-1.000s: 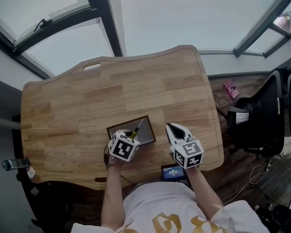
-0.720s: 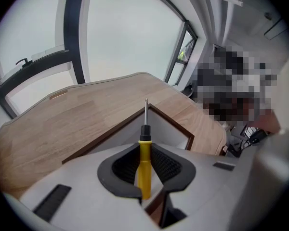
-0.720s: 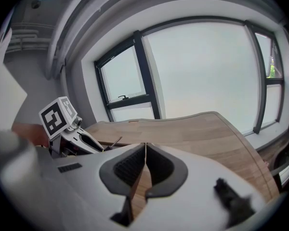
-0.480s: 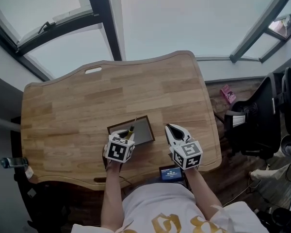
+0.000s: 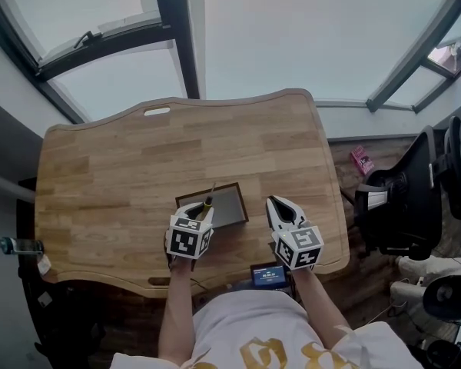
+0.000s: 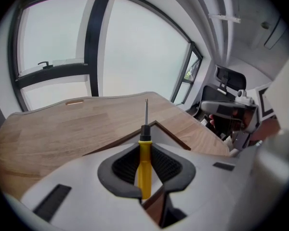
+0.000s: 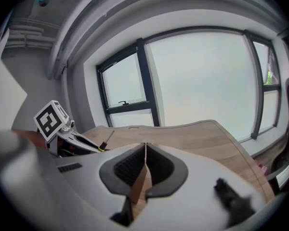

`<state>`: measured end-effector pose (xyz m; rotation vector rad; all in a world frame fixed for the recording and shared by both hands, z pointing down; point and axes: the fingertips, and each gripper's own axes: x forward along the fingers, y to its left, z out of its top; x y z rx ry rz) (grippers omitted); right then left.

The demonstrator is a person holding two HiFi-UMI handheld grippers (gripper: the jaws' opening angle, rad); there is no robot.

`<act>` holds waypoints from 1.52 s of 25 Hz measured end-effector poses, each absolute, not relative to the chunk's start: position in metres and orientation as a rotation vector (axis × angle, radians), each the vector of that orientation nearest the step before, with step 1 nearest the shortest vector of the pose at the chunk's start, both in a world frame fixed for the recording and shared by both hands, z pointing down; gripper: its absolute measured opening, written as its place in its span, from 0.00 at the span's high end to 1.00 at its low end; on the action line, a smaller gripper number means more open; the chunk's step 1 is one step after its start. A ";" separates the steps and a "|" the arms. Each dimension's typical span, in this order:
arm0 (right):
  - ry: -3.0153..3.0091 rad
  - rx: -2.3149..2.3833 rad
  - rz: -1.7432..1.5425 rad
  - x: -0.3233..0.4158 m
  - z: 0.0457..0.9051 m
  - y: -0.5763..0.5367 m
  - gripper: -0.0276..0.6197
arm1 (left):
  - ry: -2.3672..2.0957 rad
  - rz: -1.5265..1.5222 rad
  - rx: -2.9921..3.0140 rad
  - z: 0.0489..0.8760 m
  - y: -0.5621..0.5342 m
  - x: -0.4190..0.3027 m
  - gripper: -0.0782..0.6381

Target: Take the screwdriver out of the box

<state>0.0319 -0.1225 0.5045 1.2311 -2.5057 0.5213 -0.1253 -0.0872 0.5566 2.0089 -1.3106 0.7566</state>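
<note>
Left gripper view pretty much tells the story. The left tongs (image 6: 145, 150) are clamped at a narrow gap on the yellow handle of the screwdriver (image 6: 144, 165), with pads pressed on both sides. The black collar and metal shaft stick up and away past the tips. Right behind the tongs you can see a corner of the box (image 6: 176, 137) rim, lower than the tool as far as I can tell.

From the head view, the box sits on the wooden surface (image 5: 107, 167) close to its near edge. The screwdriver is over the box's near-left corner, tip angled toward the far side. What shows of the box's inside is just a bare grey bottom.

Right tongs (image 7: 145, 153) are closed all the way, pads together with nothing in them. They're just right of the box, not touching it.

Progress-wise, I'd say the main bit is done: tool grabbed and, by the looks of it, lifted off the box floor. I can't be totally sure the handle end is above the rim, since the tongs cover it from above. What's left, I reckon, is carrying it clear of the box and probably laying it on the surface beside it. Grip looks centred on the handle, so I wouldn't expect a slip.
</note>
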 end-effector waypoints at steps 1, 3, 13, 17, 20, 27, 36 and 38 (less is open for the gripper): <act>-2.502 1.243 0.516 0.033 0.503 -0.122 0.91 | -1.321 0.734 2.015 0.554 -0.087 -0.126 0.78; -2.475 1.262 0.477 0.034 0.503 -0.122 0.91 | -1.336 0.692 2.039 0.547 -0.086 -0.127 0.78; -2.441 1.336 0.380 0.035 0.490 -0.113 0.91 | -1.427 0.492 2.140 0.522 -0.077 -0.129 0.78; -2.462 1.360 0.421 0.036 0.487 -0.106 0.91 | -1.420 0.329 2.155 0.508 -0.070 -0.129 0.78; -2.475 1.349 0.394 0.031 0.482 -0.101 0.91 | -1.466 0.311 2.193 0.497 -0.065 -0.133 0.78; -2.503 1.369 0.361 0.028 0.468 -0.093 0.91 | -1.577 0.200 2.240 0.471 -0.058 -0.144 0.78; -2.600 1.304 0.339 0.012 0.450 -0.083 0.91 | -1.722 0.202 2.246 0.450 -0.054 -0.158 0.78; -2.607 1.300 0.337 0.011 0.447 -0.082 0.91 | -1.731 0.192 2.237 0.449 -0.054 -0.160 0.78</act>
